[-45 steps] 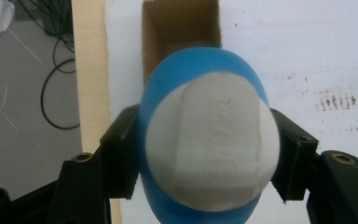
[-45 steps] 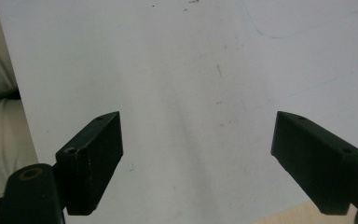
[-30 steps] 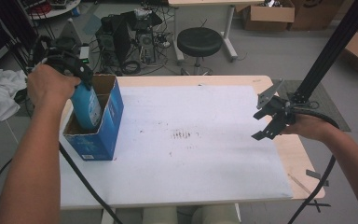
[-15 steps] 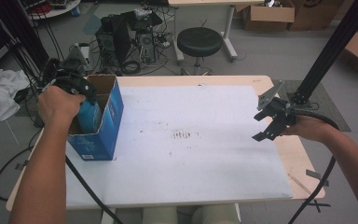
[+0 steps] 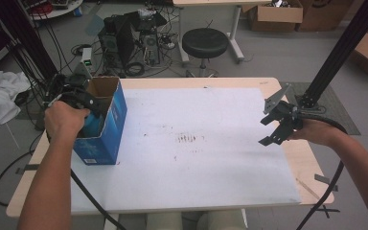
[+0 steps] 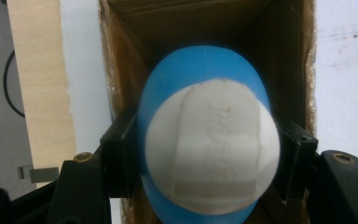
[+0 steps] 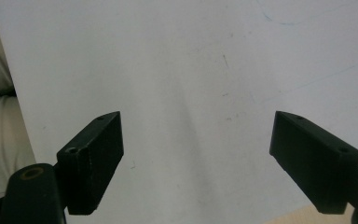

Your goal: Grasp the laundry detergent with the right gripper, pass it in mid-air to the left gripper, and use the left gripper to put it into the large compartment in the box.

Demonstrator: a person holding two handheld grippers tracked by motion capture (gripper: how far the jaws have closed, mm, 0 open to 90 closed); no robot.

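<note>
The left claw [image 6: 205, 154] was clenched on a blue bottle [image 6: 200, 88], its black jaws pressed against the bottle's two sides just behind the cap. In the left gripper view the bottle was seen end on: a rounded blue body with a broad white cap [image 6: 212, 158] toward the camera, the rest reaching down into an open blue cardboard box [image 5: 106, 125] with brown inner walls. From the high view the left claw [image 5: 88, 108] sat at the box's open top, and a patch of the blue bottle [image 5: 93, 125] showed inside it. The box stood upright near the left edge of the worktop [image 5: 206, 163], on its white sheet.

The right claw [image 7: 200, 163] was released, its jaws spread wide apart with nothing between them, above bare white sheet. In the high view the right claw [image 5: 275, 129] hung over the worktop's right side, well apart from the box.
</note>
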